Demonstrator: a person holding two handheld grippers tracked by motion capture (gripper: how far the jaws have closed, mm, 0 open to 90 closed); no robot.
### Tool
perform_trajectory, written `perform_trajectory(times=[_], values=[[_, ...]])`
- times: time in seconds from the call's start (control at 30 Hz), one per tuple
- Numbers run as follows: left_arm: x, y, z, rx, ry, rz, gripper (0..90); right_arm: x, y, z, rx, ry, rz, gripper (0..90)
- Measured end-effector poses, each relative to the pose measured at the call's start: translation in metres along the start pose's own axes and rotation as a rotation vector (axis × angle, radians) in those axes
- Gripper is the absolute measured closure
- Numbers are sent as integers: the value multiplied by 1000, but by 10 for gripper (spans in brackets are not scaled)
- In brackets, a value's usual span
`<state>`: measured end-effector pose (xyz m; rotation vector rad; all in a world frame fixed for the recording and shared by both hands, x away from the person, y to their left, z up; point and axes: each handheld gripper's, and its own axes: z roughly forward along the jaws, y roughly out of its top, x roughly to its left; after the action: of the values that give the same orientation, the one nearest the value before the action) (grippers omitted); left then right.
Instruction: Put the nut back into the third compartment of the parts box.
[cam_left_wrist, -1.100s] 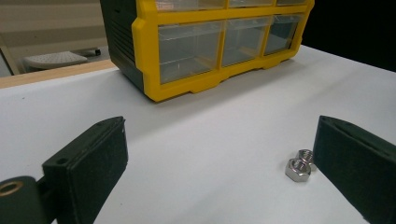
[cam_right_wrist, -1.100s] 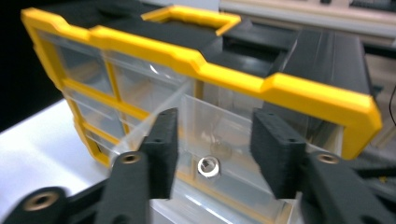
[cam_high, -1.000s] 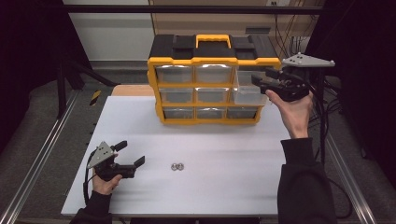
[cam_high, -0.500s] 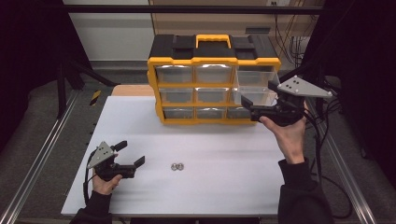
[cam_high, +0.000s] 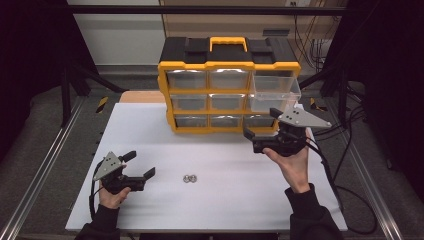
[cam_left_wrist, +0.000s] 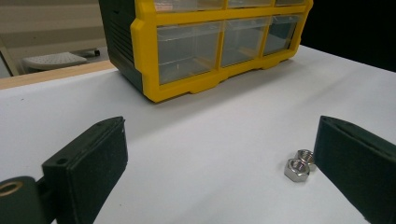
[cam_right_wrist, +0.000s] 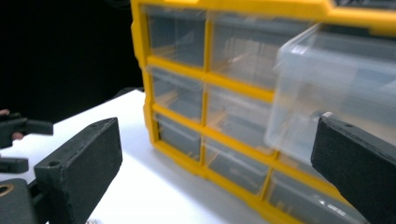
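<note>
Lowered from the pulled-out drawer (cam_high: 275, 89) of the yellow cabinet (cam_high: 229, 66), the right gripper (cam_high: 261, 140) has just spread its jaws empty, while the left gripper view shows two nuts (cam_left_wrist: 299, 165) just inside its right finger (cam_left_wrist: 357, 168), untouched between released jaws.

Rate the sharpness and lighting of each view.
High view: evenly lit, sharp on the table, dark at both sides. Left gripper view: nuts crisp, jaws near the lens slightly soft. Right gripper view: motion-blurred, the pulled-out drawer smeared, black background at left.
</note>
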<state>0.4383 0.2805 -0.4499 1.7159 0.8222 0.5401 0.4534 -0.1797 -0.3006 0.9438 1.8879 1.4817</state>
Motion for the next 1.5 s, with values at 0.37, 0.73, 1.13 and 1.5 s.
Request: perform_trajectory(times=[0.37, 0.73, 1.13, 1.5], values=[[0, 0, 0, 0, 0, -1, 29, 27, -32, 26, 78, 64, -6, 25], [0, 0, 0, 0, 0, -1, 28, 53, -63, 62, 177, 136, -5, 31], [0, 0, 0, 2, 4, -2, 28, 72, -95, 97, 268, 197, 3, 49], [0, 0, 0, 2, 5, -3, 28, 93, -116, 122, 349, 241, -41, 74]])
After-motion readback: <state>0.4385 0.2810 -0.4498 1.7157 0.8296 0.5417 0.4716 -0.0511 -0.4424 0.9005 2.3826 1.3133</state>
